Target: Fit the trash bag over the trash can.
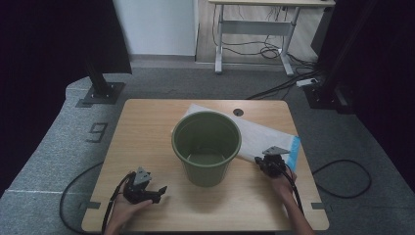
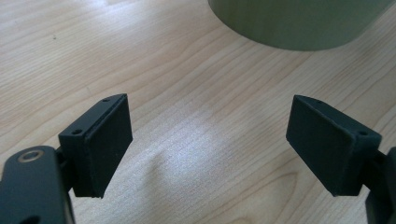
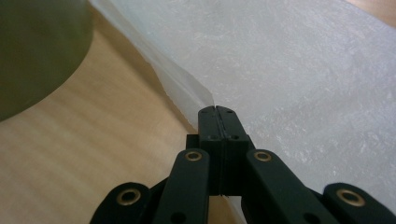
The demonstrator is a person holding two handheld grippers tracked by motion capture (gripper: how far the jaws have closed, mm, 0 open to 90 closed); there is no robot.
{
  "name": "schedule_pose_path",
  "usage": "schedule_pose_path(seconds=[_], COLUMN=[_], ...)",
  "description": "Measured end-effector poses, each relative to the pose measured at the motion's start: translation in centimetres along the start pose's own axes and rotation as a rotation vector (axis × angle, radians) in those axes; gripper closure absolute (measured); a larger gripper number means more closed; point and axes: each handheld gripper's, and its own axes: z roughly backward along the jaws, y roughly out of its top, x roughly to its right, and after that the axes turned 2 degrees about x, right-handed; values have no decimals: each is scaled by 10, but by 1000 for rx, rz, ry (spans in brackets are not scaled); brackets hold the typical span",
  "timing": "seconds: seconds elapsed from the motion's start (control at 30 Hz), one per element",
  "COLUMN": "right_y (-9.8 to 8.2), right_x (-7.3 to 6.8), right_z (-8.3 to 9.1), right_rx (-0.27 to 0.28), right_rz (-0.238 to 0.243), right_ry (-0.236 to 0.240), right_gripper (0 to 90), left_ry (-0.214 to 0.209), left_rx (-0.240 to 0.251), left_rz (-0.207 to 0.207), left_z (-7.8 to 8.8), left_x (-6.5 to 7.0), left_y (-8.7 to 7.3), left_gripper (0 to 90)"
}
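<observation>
A green plastic bin (image 1: 205, 169) stands upright in the middle of the wooden table (image 1: 147, 127). Behind it and to its right lies a flat white plastic bag (image 1: 264, 133) with a blue end. My right gripper (image 1: 262, 164) sits at the bag's near edge. In the right gripper view its jaws (image 3: 217, 112) are pressed together with the bag's thin edge (image 3: 187, 88) pinched between them, and the bin (image 3: 32, 51) is to the left. My left gripper (image 1: 159, 192) rests at the front left, open, with bare wood between its pads (image 2: 100, 144). The bin's base (image 2: 299, 23) is ahead of it.
The table has a cable hole (image 1: 238, 112) near its far edge. Grey carpet surrounds it, with cables (image 1: 342, 178) on the floor to the right. A desk frame (image 1: 254, 34) stands further back and a dark stand base (image 1: 102, 93) at the far left.
</observation>
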Motion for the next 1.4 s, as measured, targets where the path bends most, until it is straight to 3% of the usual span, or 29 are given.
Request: schedule_pose_path(seconds=[0.13, 0.33, 0.47, 0.67, 0.77, 0.8, 0.83, 0.9, 0.97, 1.07, 1.13, 1.23, 1.33, 1.4], right_y=[-11, -36, -58, -72, -68, -64, -64, -58, -43, -29, -13, 3, 16, 17], right_x=[-3, -7, -7, 2, 2, -1, -1, -5, -15, -24, -32, -41, -46, -47], right_z=[19, 49, 80, 98, 98, 97, 97, 94, 84, 71, 51, 25, -3, -7], right_rx=[10, 2, 4, 22, 35, 52, 52, 87, 118, 132, 107, 84, 56, 50], right_rz=[7, -20, -49, -106, -97, -92, -92, -95, -58, -19, 11, 49, 50, 54], right_ry=[4, 0, -19, -29, -59, -59, -59, -37, -14, 8, 47, 70, 110, 109], right_gripper=[889, 889, 887, 869, 759, 675, 675, 585, 516, 497, 484, 478, 463, 463], left_ry=[10, 7, 8, 4, 5, 5, 5, 3, -2, -4, -5, 14, 15, 15], left_rx=[22, 39, 43, 40, 33, 34, 34, 36, 38, 37, 33, 25, 36, 35], left_rz=[15, 53, 74, 78, 72, 72, 72, 76, 81, 79, 71, 59, 66, 67], left_z=[8, 12, 14, 13, 12, 12, 12, 12, 12, 10, 9, 9, 10, 10], left_x=[-3, -9, -12, -14, -14, -14, -14, -14, -15, -13, -12, -12, -12, -12], left_y=[0, -5, -7, -7, -7, -7, -7, -7, -7, -7, -7, -6, -6, -6], left_gripper=[144, 144, 145, 145, 145, 145, 145, 145, 145, 145, 145, 145, 147, 147])
